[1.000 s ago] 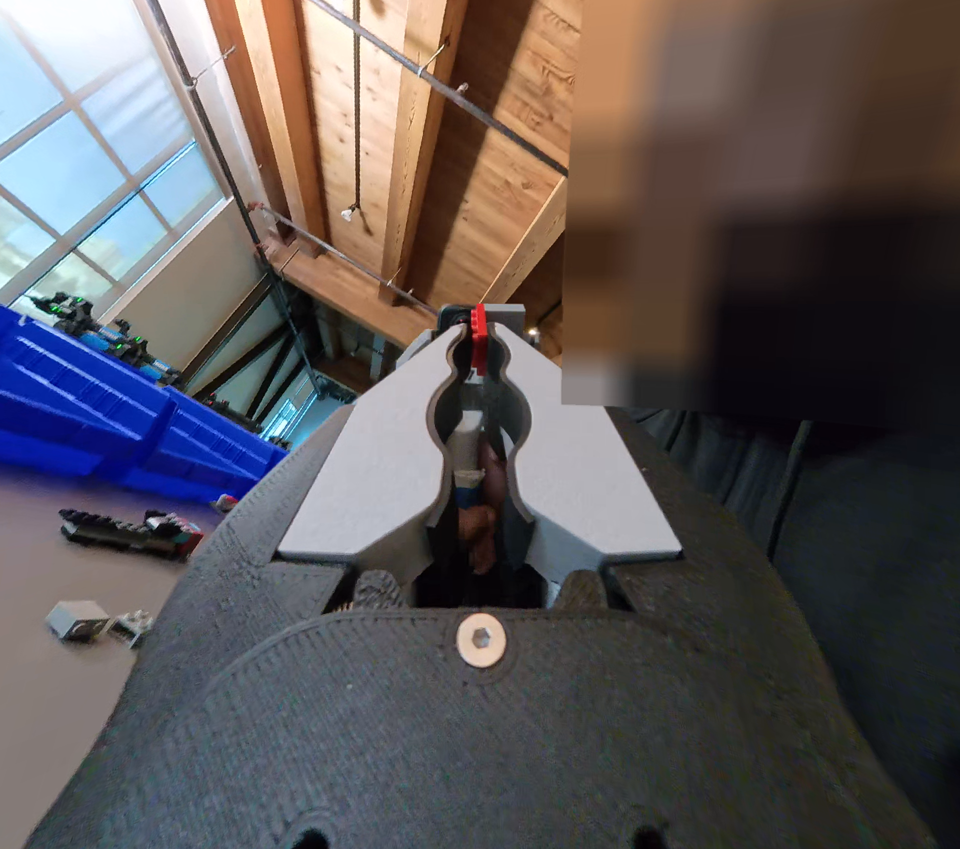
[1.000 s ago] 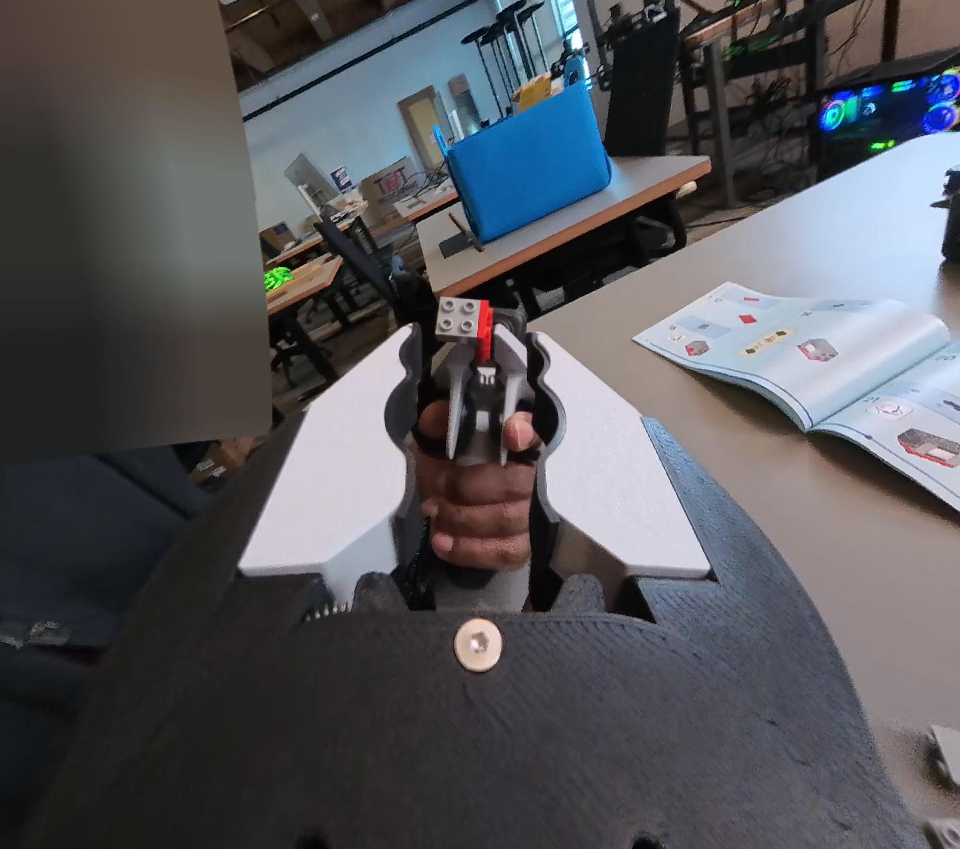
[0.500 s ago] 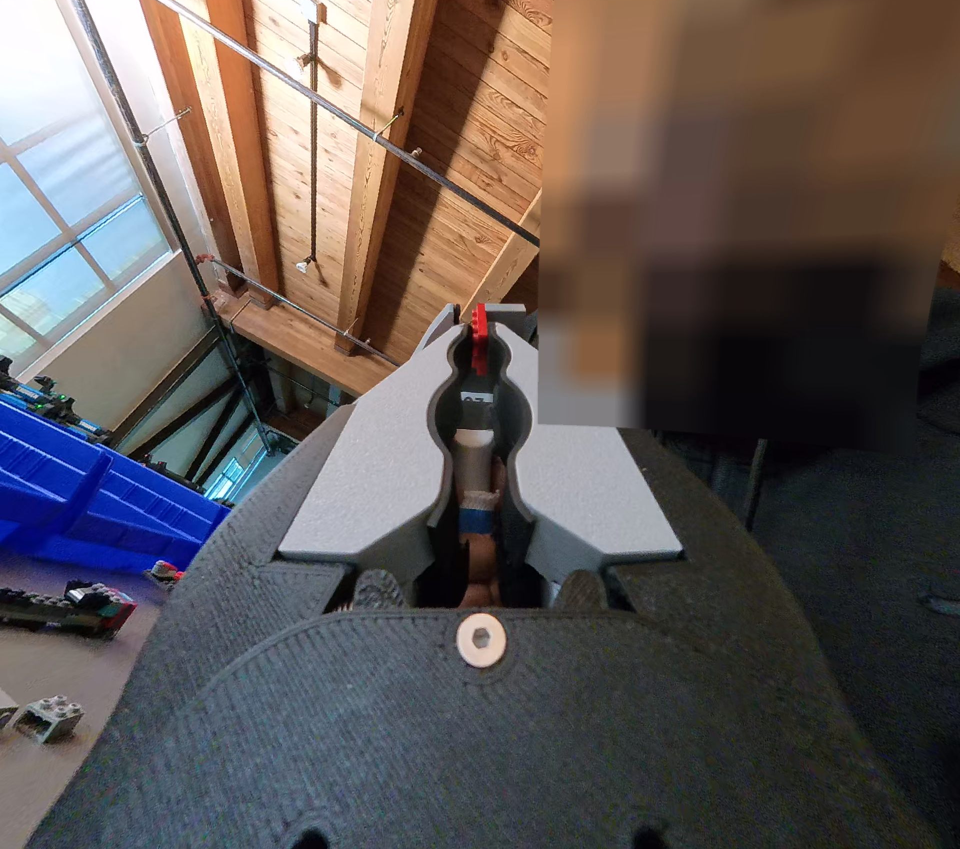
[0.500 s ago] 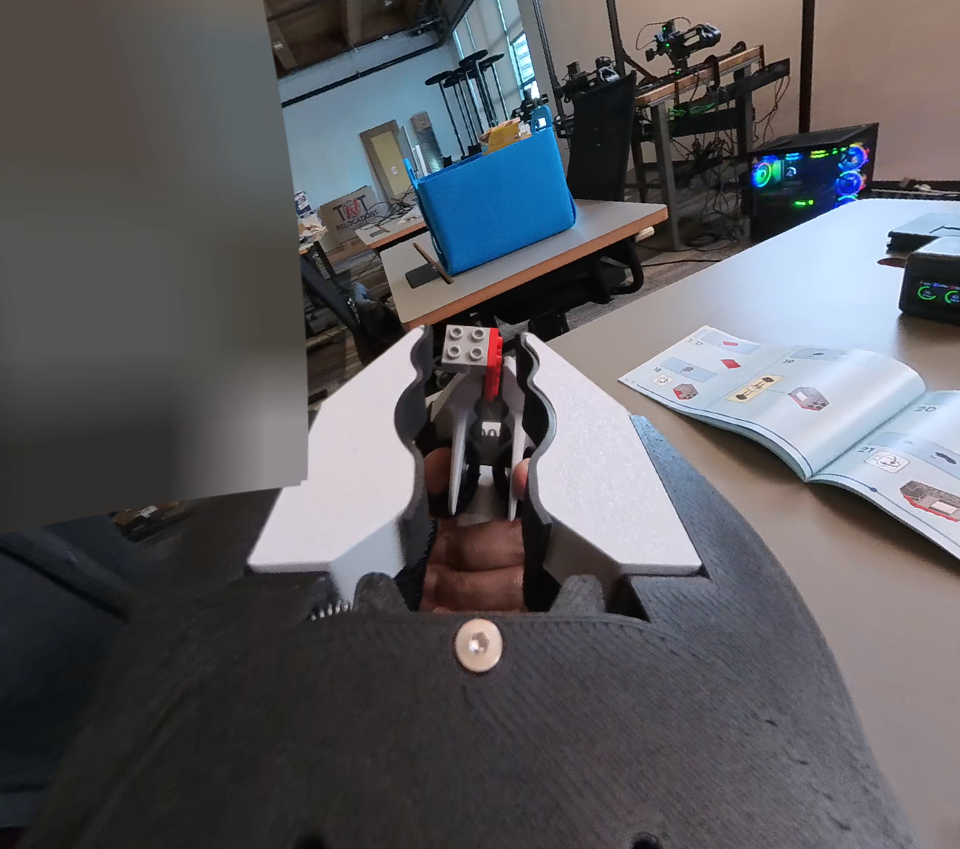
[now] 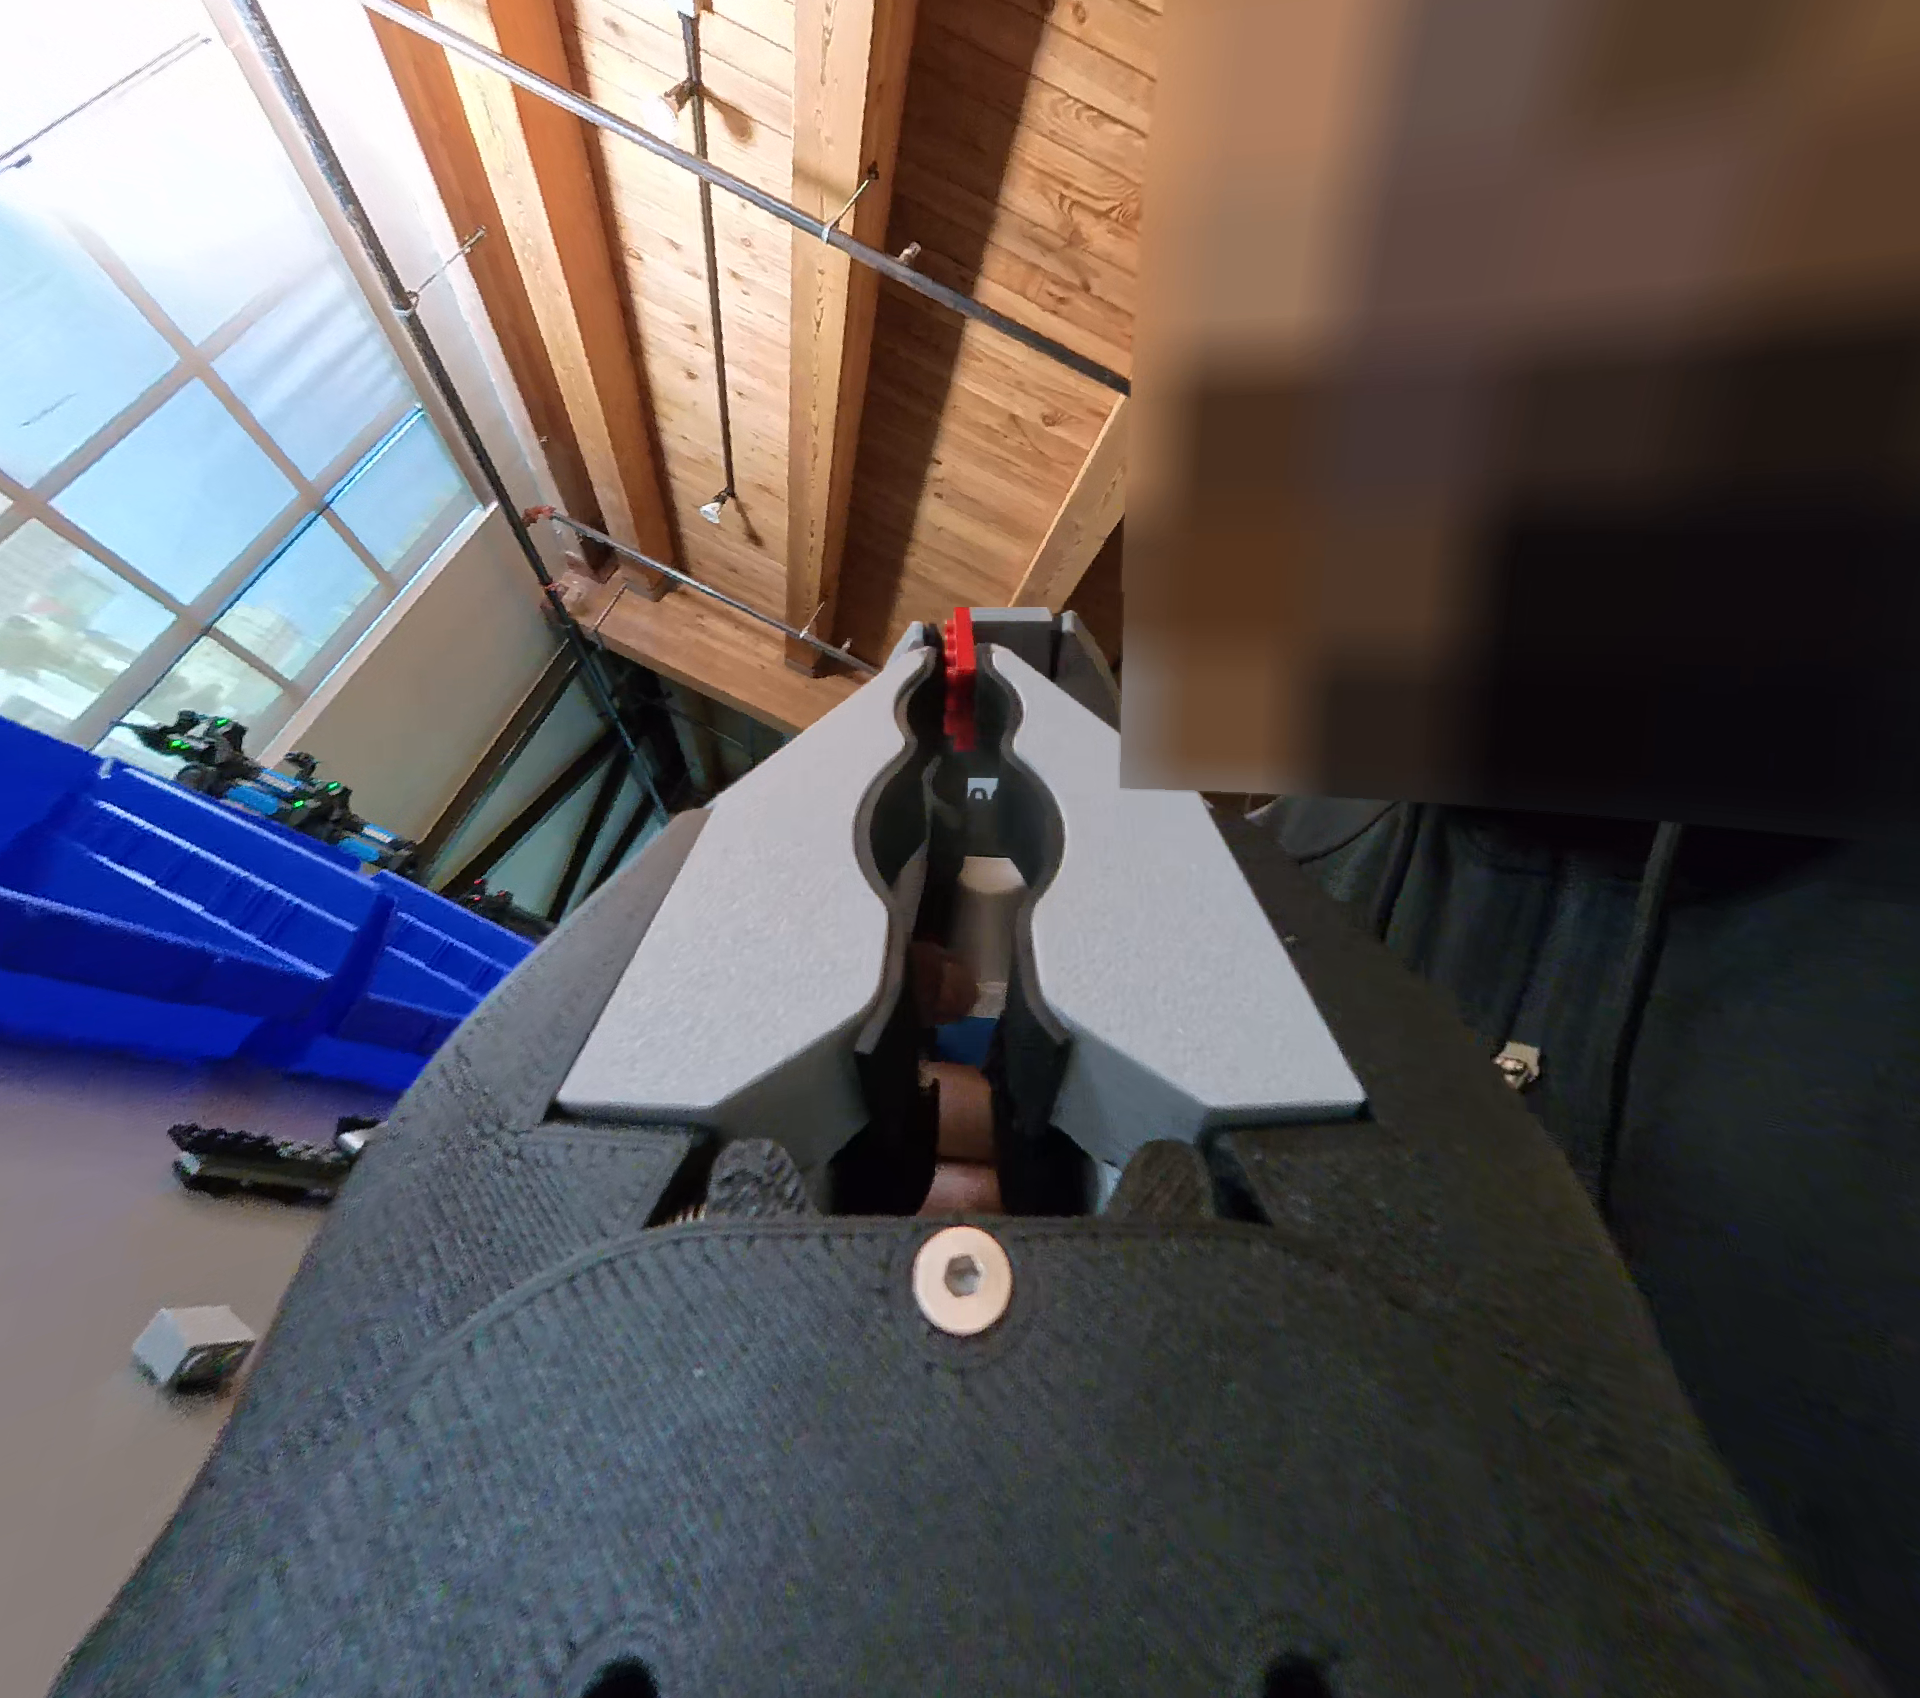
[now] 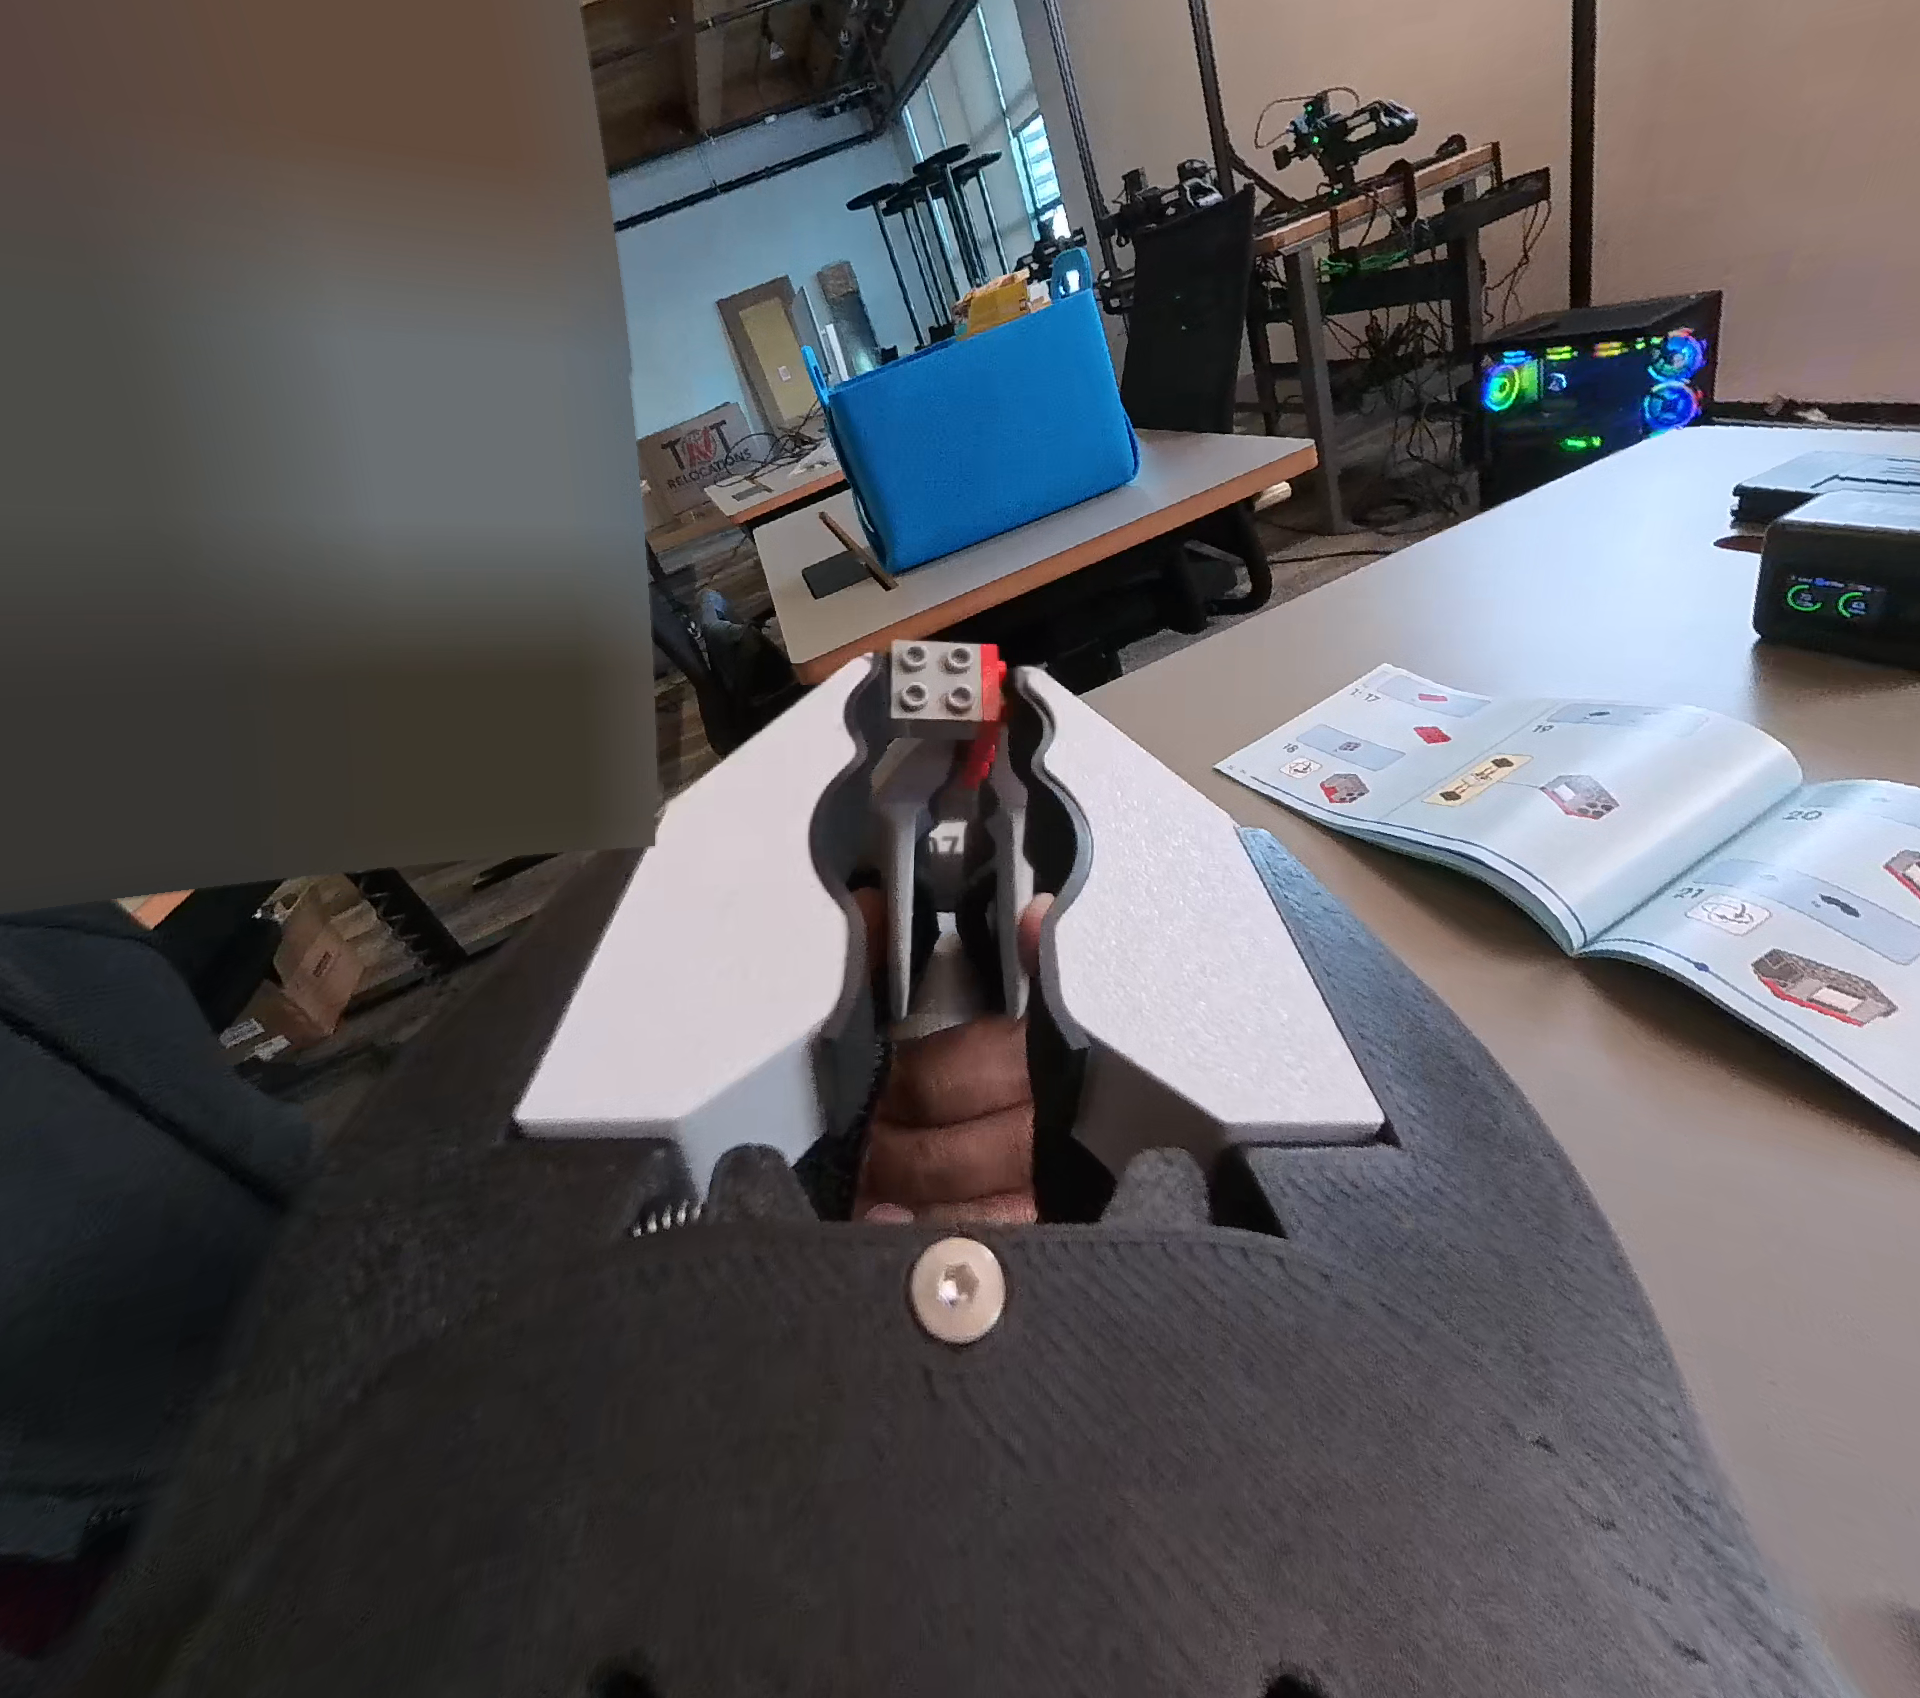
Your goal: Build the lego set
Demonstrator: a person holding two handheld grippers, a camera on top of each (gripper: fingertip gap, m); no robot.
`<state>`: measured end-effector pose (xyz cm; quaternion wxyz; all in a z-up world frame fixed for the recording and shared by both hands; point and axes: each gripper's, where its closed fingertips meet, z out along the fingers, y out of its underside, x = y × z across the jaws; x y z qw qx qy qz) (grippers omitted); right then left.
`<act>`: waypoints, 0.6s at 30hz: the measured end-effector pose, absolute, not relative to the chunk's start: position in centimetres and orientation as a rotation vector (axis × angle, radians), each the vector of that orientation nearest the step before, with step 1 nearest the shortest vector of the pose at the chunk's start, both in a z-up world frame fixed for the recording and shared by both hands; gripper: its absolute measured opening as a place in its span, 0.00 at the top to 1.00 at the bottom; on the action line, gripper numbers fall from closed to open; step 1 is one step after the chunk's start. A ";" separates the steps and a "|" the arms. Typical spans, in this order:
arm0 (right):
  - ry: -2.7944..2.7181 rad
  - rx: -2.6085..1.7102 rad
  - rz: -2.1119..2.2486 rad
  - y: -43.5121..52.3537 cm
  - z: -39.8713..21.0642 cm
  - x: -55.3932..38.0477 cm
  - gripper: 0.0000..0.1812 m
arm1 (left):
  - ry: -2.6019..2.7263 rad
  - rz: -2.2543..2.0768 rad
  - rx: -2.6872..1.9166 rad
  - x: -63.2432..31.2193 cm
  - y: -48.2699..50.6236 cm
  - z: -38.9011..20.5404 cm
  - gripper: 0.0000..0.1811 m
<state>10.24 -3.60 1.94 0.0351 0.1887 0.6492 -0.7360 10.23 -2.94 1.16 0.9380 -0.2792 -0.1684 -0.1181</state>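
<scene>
Between my left tongs' (image 5: 961, 661) smooth grey fingertips, at twelve o'clock, a thin red studded plate (image 5: 961, 687) is pinched edge-on, tilted up toward the plank ceiling. Beyond those tips stands the other tool's grey end, touching or just behind the plate; I cannot tell which. At nine o'clock, on the matte brown-grey table (image 5: 73, 1233), lies a long black studded lego strip (image 5: 265, 1165), and nearer, at eight o'clock, a small grey sloped brick (image 5: 192, 1345). Behind the strip stand glossy blue plastic bins (image 5: 187, 931).

My right tongs (image 6: 948, 692) grip a square grey brick with four round studs (image 6: 935, 688); the red plate (image 6: 992, 692) sits against its right side, between brick and right fingertip. Past them the left tool's pale tapered fingers point back at me. At three o'clock an open paper instruction booklet (image 6: 1621, 827) lies flat on the table (image 6: 1455, 609). Farther, at two o'clock, sits a black box with a lit screen (image 6: 1834, 578). At twelve o'clock a blue fabric bin (image 6: 977, 443) stands on another desk.
</scene>
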 end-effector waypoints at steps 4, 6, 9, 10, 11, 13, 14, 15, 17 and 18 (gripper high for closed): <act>1.981 0.561 -2.295 -3.0 1.8 10.3 0.89 | -0.352 -0.209 -0.615 10.2 -2.3 1.0 0.97; 1.975 0.573 -2.314 -2.8 1.8 10.1 0.89 | -0.359 -0.201 -0.633 10.1 -2.1 0.9 0.97; 1.958 0.584 -2.315 -2.6 1.7 10.1 0.89 | -0.362 -0.199 -0.645 10.1 -1.9 0.8 0.97; 1.950 0.580 -2.313 -2.6 1.7 10.1 0.89 | -0.361 -0.198 -0.647 10.1 -1.9 0.8 0.97; 1.942 0.573 -2.309 -2.7 1.7 10.2 0.89 | -0.359 -0.199 -0.647 10.2 -1.9 0.8 0.97; 1.930 0.564 -2.302 -2.7 1.6 10.3 0.89 | -0.357 -0.200 -0.649 10.2 -2.0 0.8 0.97; 1.925 0.562 -2.299 -2.7 1.6 10.3 0.89 | -0.357 -0.200 -0.651 10.2 -2.0 0.8 0.97; 1.923 0.563 -2.297 -2.6 1.6 10.2 0.89 | -0.359 -0.200 -0.653 10.2 -2.0 0.7 0.97; 1.925 0.559 -2.297 -2.6 1.5 10.2 0.89 | -0.361 -0.201 -0.656 10.1 -1.9 0.7 0.97; 1.923 0.559 -2.298 -2.6 1.5 10.2 0.89 | -0.362 -0.201 -0.657 10.1 -1.9 0.7 0.97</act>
